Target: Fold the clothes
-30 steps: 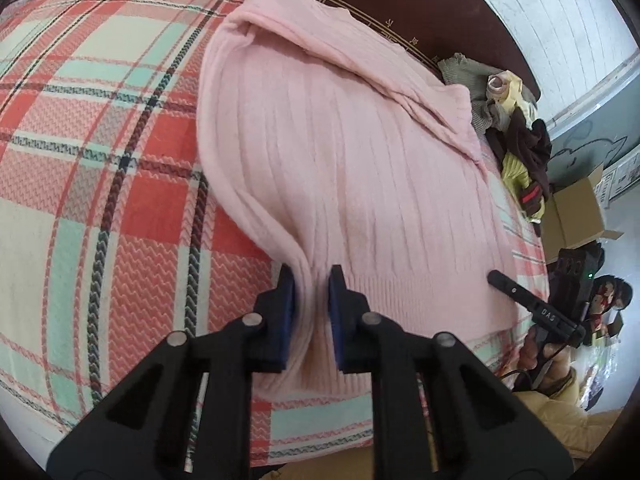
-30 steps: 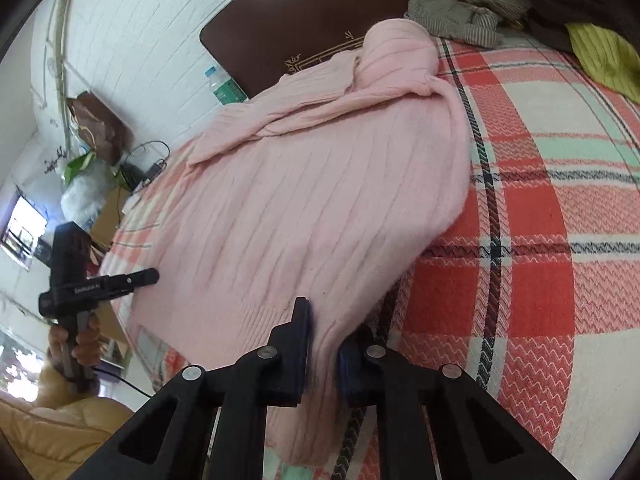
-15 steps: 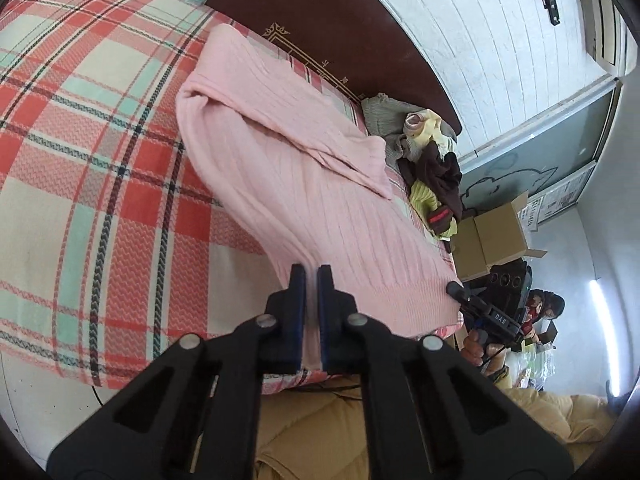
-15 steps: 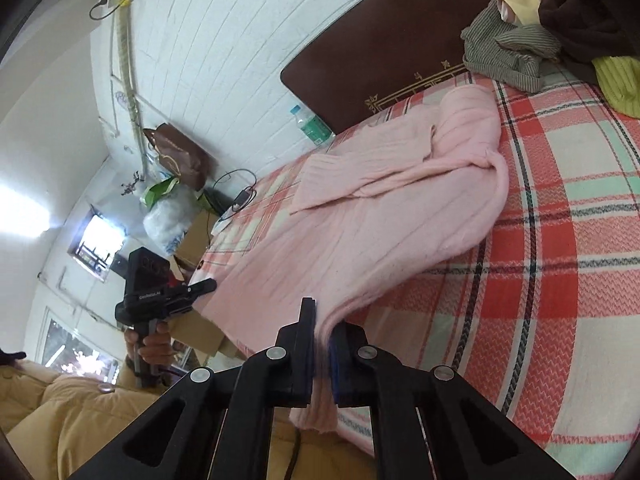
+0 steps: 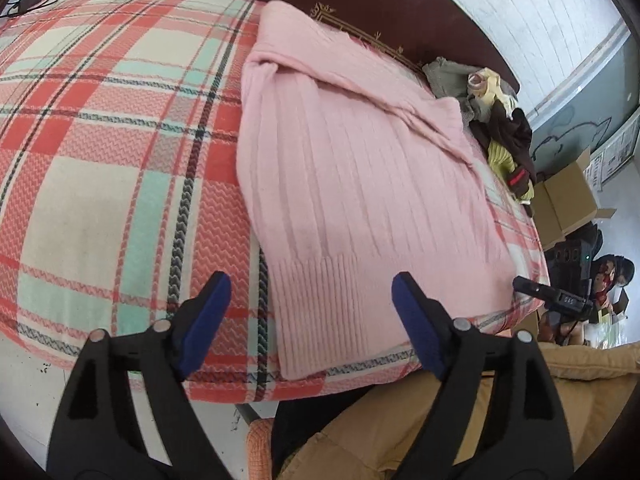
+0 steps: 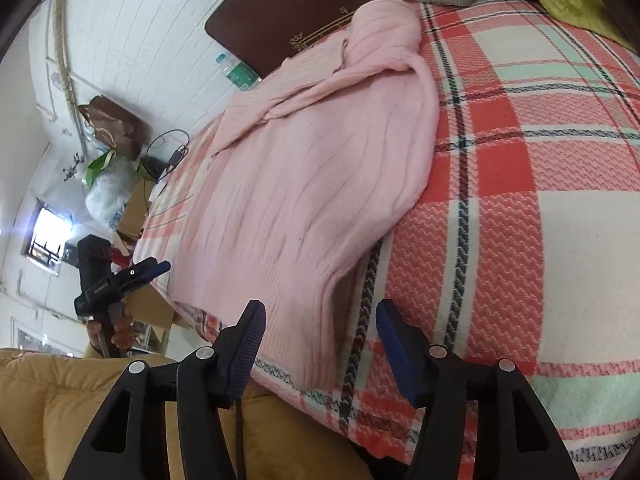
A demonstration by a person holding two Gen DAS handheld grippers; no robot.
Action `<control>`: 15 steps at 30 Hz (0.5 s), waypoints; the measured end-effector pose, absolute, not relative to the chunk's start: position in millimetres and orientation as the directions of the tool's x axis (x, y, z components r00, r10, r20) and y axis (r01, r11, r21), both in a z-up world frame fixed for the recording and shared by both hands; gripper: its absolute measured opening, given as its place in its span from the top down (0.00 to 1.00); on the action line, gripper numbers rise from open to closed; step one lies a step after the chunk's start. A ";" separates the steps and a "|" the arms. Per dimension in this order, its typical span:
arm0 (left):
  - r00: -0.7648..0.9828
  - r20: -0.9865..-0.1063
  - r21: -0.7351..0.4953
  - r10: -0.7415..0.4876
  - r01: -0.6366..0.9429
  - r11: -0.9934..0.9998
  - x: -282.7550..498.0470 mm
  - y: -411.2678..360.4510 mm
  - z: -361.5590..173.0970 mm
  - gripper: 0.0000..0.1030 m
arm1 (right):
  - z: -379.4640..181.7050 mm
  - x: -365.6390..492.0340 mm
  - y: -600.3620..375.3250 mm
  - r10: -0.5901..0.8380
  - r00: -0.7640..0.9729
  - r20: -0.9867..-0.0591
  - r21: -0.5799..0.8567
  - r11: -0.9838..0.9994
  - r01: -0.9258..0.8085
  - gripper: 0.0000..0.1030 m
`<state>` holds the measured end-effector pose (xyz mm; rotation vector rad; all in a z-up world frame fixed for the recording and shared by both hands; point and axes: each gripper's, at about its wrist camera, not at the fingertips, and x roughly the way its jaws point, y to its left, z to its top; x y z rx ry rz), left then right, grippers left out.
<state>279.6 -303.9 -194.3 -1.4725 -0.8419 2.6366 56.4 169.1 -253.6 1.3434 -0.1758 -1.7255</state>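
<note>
Pink ribbed knit sweater (image 5: pixel 360 184) lies flat on the bed, hem end nearest both tools, sleeves folded across its far end by the dark brown headboard (image 5: pixel 400 12).

Left tool (image 5: pixel 310 316): jaws spreading, blue pads wide apart, nothing gripped. Ribbed hem shows in the gap between the pads, lying loose on the bed; no pad touches it.

Right tool (image 6: pixel 320 340): jaws also opening, roughly half spread, nothing held. Sweater's lower corner sits between and beyond the pads, free of both, slightly rumpled at that edge.

Under the sweater: red, cream and mint plaid woven blanket (image 5: pixel 100 140) covering the bed, bare on either side of the garment.

Further out: heap of grey, yellow and dark clothes (image 5: pixel 496 120) at the headboard corner, apart from the sweater. Person's mustard padded jacket (image 6: pixel 60 400) below both tools. Green-labelled plastic bottle (image 6: pixel 236 70) stands by the white wall, cardboard boxes (image 5: pixel 564 204) beyond the bed.
</note>
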 end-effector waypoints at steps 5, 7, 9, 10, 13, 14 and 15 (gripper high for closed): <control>-0.518 -0.823 -0.392 0.233 0.220 -0.893 270.9 -284.4 -199.3 0.18 | -257.5 60.6 154.0 -0.725 -0.010 -0.688 0.585 -0.563 0.584 0.52; -0.497 -0.827 -0.413 0.263 0.218 -0.885 267.8 -282.6 -198.7 0.63 | -262.0 61.9 148.3 -0.710 0.007 -0.704 0.578 -0.567 0.588 0.92; -0.466 -0.825 -0.463 0.321 0.229 -0.856 265.6 -284.9 -201.2 0.84 | -265.7 63.2 147.3 -0.722 0.028 -0.692 0.601 -0.554 0.576 0.93; -0.470 -0.816 -0.485 0.337 0.239 -0.841 265.4 -287.3 -200.3 0.84 | -263.1 61.6 148.6 -0.737 0.035 -0.674 0.621 -0.541 0.567 0.94; -0.500 -0.763 -0.583 0.410 0.255 -0.772 265.5 -297.4 -194.0 0.85 | -247.7 53.3 155.1 -0.793 0.036 -0.608 0.678 -0.495 0.543 0.94; -0.517 -0.734 -0.623 0.440 0.253 -0.741 265.4 -301.9 -189.9 0.85 | -241.4 50.0 157.7 -0.812 0.032 -0.583 0.696 -0.478 0.537 0.94; -0.532 -0.713 -0.647 0.458 0.246 -0.722 264.5 -305.9 -184.2 0.85 | -235.1 45.9 159.5 -0.827 0.027 -0.562 0.709 -0.464 0.532 0.94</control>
